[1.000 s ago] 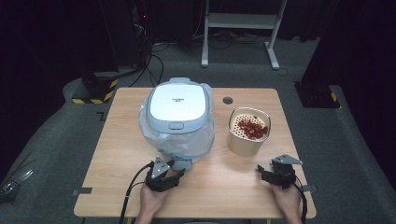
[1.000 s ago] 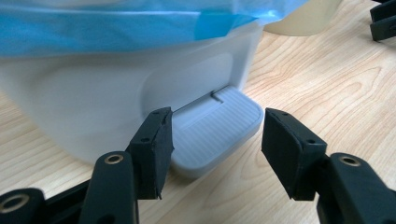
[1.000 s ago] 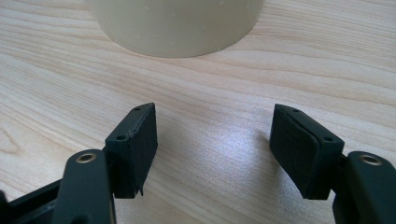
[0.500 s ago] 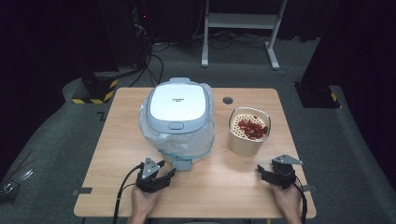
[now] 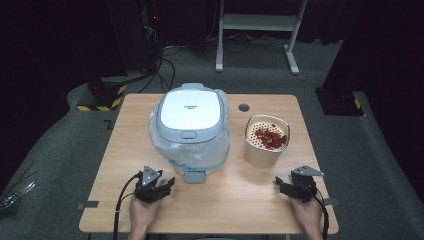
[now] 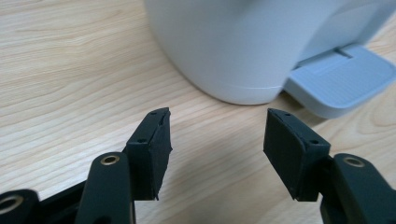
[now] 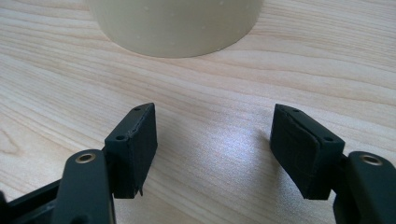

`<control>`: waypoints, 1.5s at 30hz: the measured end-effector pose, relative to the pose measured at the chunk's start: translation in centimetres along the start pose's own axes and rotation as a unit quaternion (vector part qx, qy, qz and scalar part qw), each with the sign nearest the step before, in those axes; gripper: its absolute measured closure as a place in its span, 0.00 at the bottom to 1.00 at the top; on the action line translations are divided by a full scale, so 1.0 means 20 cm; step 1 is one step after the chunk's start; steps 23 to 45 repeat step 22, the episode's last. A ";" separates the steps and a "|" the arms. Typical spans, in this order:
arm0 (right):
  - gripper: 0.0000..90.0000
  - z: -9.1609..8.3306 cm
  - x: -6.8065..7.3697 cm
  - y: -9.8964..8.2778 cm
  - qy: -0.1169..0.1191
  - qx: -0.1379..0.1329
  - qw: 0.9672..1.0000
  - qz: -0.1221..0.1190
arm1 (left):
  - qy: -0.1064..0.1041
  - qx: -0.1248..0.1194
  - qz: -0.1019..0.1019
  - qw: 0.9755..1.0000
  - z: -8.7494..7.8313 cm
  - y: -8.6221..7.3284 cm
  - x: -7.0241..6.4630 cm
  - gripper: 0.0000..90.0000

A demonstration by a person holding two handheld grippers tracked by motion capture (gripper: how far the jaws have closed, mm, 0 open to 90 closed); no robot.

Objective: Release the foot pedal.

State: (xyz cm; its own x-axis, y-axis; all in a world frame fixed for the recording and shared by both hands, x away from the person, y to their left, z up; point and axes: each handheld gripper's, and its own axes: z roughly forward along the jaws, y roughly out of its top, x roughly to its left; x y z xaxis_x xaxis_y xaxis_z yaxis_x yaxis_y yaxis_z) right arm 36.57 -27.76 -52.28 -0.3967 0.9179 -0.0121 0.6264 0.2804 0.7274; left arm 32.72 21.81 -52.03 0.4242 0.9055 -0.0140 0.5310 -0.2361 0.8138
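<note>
Here the left claw [image 5: 167, 186] stands wide with nothing between its jaws, which have just been opening, near the white, blue-lidded cooker [image 5: 192, 127] and its grey front tab [image 6: 341, 84] on the pale wooden worktop [image 5: 125, 150]. The right claw [image 7: 212, 149], half open and empty, faces the cream perforated canister [image 5: 264, 145], perhaps holding dried red fruit.

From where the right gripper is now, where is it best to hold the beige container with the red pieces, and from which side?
Probably grip the beige container across its upright side wall, coming level from the near table edge, where the right gripper already faces it with open jaws. The top is open and holds red pieces, so avoid coming from above.
</note>
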 end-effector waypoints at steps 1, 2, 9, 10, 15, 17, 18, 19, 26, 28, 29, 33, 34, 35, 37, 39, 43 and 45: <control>0.36 0.00 0.00 0.00 0.000 0.000 1.000 0.000 | 0.003 0.001 -0.001 1.000 0.00 0.00 0.01 0.46; 0.36 0.00 0.00 0.00 0.000 0.000 1.000 0.000 | 0.006 0.002 -0.001 1.000 0.00 0.00 0.02 0.46; 0.36 0.00 0.00 0.00 0.000 0.000 1.000 0.001 | 0.023 0.016 -0.003 1.000 0.02 -0.01 0.05 0.46; 0.36 0.00 0.00 0.00 -0.001 0.000 1.000 0.002 | 0.028 0.021 -0.004 0.999 0.03 -0.02 0.06 0.46; 0.36 0.00 0.00 0.00 0.000 0.000 1.000 0.001 | 0.030 0.042 -0.014 0.999 0.05 -0.01 0.07 0.42; 0.36 0.00 0.00 0.00 0.000 0.001 1.000 0.001 | 0.032 0.042 -0.013 0.998 0.06 -0.01 0.07 0.40; 0.36 0.00 0.00 0.00 0.000 0.001 1.000 0.001 | 0.032 0.042 -0.013 0.998 0.06 -0.01 0.07 0.39; 0.36 0.00 0.00 0.00 0.000 0.000 1.000 0.001 | 0.033 0.043 -0.013 0.998 0.06 -0.01 0.07 0.39; 0.36 0.00 0.00 0.00 -0.001 0.001 1.000 0.002 | 0.036 0.044 -0.015 0.998 0.06 -0.01 0.06 0.37; 0.36 0.00 0.00 0.00 -0.001 0.001 1.000 0.002 | 0.036 0.044 -0.015 0.998 0.06 -0.01 0.06 0.37; 0.36 0.00 0.00 0.00 -0.001 0.001 1.000 0.002 | 0.036 0.044 -0.015 0.998 0.06 -0.01 0.06 0.37; 0.36 0.00 0.00 0.00 -0.001 0.001 1.000 0.002 | 0.036 0.044 -0.015 0.998 0.06 -0.01 0.06 0.37; 0.36 0.00 0.00 0.00 -0.001 0.001 1.000 0.002 | 0.036 0.044 -0.015 0.998 0.06 -0.01 0.06 0.37; 0.36 0.00 0.00 0.00 -0.001 0.001 1.000 0.002 | 0.036 0.044 -0.015 0.998 0.06 -0.01 0.06 0.37; 0.36 0.00 0.00 0.00 -0.001 0.001 1.000 0.002 | 0.036 0.044 -0.015 0.998 0.06 -0.01 0.06 0.37; 0.36 0.00 0.00 0.00 -0.001 0.001 1.000 0.002 | 0.036 0.044 -0.015 0.998 0.06 -0.01 0.06 0.37; 0.36 0.00 0.00 0.00 -0.001 0.001 1.000 0.002 | 0.036 0.044 -0.015 0.998 0.06 -0.01 0.06 0.37; 0.36 0.00 0.00 0.00 -0.001 0.001 1.000 0.002 | 0.036 0.044 -0.015 0.998 0.06 -0.01 0.06 0.37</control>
